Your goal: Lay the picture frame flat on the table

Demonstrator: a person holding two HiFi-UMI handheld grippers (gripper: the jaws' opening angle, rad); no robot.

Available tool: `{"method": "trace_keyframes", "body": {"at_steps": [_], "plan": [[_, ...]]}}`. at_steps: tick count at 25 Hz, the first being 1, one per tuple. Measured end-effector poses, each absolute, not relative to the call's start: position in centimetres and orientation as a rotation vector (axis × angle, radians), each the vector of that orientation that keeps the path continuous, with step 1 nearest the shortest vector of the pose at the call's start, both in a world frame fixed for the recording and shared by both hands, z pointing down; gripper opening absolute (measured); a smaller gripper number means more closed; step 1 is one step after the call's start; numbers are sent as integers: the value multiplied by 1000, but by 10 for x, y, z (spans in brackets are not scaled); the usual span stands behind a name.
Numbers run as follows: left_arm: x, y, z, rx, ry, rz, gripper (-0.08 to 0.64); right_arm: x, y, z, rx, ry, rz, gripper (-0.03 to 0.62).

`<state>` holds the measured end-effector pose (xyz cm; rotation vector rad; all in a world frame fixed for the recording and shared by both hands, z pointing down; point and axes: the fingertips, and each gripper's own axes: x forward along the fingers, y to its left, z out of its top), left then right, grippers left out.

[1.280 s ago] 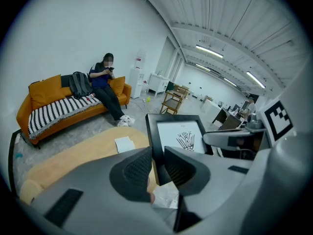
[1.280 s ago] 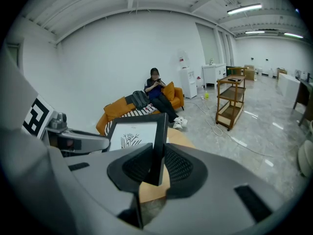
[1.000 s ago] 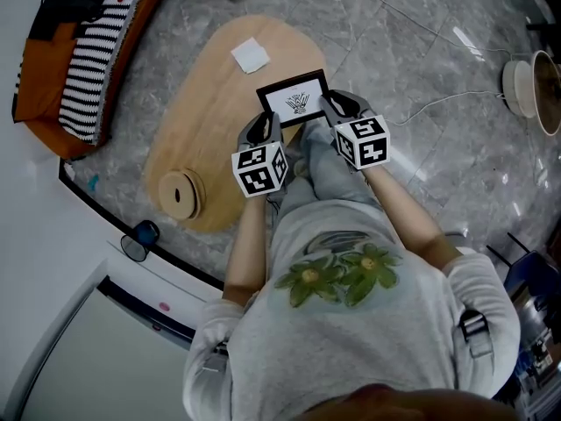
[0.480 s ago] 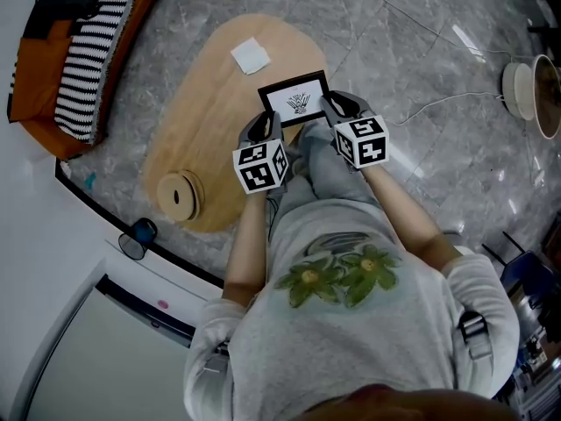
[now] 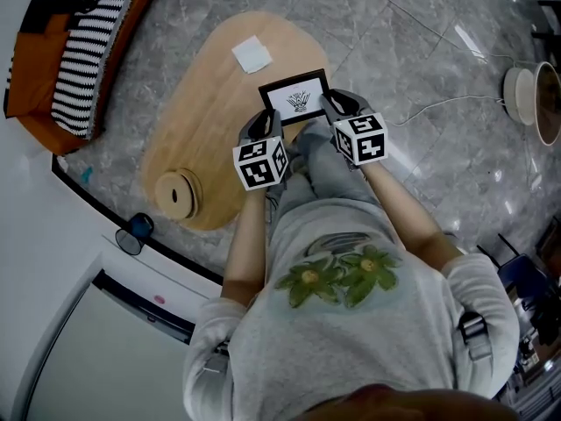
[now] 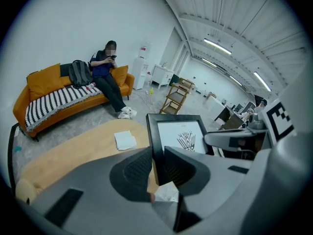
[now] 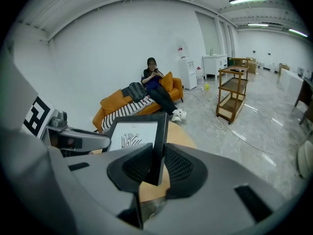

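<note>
**Item:** black-framed rectangular picture with a white line-drawing print [image 5: 295, 96].

**Change:** almost none is noted over the last second. The frame is kept at the near end of the oval light-wood table [image 5: 197, 112], still upright and faced toward the person. Laying flat is judged not yet begun.

**Left gripper** [image 6: 157, 155]: jaws partly closed, clamped on the frame's left edge.

**Right gripper** [image 7: 159, 163]: jaws likewise clamped on the right edge.

**Undetermined:** whether the lower edge touches the tabletop cannot be told.

The head view looked steeply down from above; the left and right gripper views looked close along their jaws. All shared the picture frame [image 5: 295, 101] and bench [image 5: 202, 112].
</note>
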<state>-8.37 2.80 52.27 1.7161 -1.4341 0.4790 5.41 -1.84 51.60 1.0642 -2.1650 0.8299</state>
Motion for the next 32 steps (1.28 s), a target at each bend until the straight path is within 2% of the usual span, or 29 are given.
{"method": "trace_keyframes", "body": {"at_steps": [32], "plan": [[-83,-13,581,1574,-1434,514,91,50,-70,577,896,-2103,842,84]]}}
